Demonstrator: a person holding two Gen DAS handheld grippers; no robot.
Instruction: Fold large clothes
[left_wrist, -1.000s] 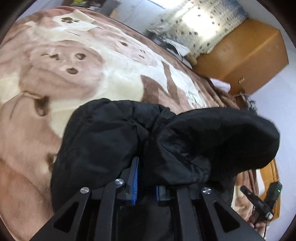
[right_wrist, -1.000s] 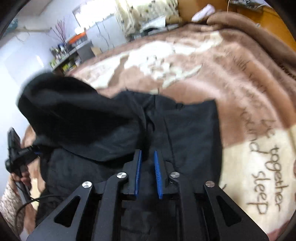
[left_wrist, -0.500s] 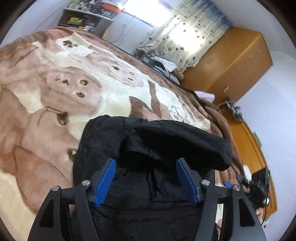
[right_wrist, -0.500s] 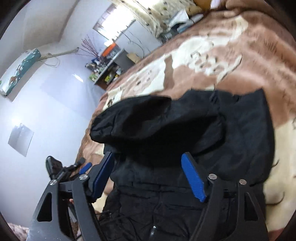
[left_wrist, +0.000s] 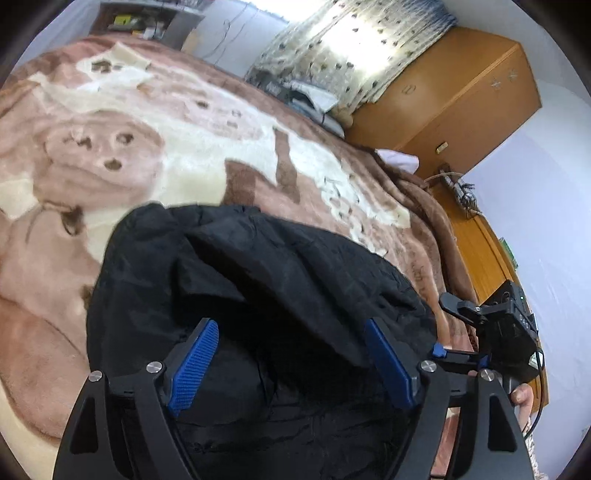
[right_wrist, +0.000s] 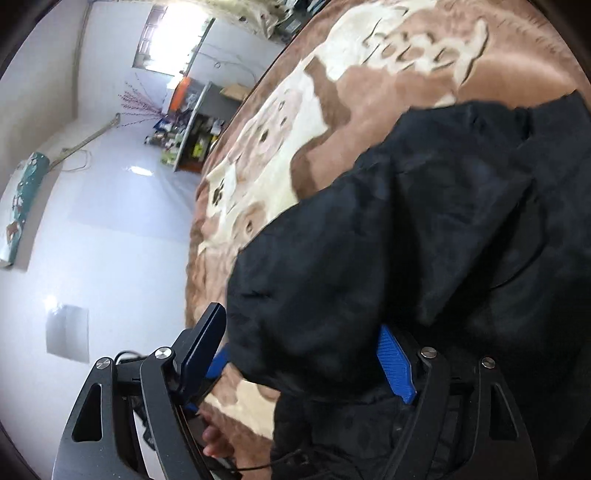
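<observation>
A large black jacket (left_wrist: 258, 295) lies on the brown and cream blanket (left_wrist: 155, 147), with a folded part lying over its body. My left gripper (left_wrist: 291, 354) is open, its blue pads spread wide just above the jacket and holding nothing. The jacket also fills the right wrist view (right_wrist: 424, 240). My right gripper (right_wrist: 303, 343) is open over the jacket's near edge, empty. The right gripper shows at the right edge of the left wrist view (left_wrist: 495, 325), held in a hand.
The blanket (right_wrist: 332, 103) covers a bed. A wooden wardrobe (left_wrist: 450, 92) and a curtained window (left_wrist: 351, 44) stand beyond the bed's far side. A cluttered shelf (right_wrist: 188, 125) stands by the white wall. A wooden board (left_wrist: 476, 251) runs along the bed's right side.
Both grippers were shut on the jacket's fabric a second ago. They have opened wide, let the fabric drop folded onto the jacket, and drawn back.
</observation>
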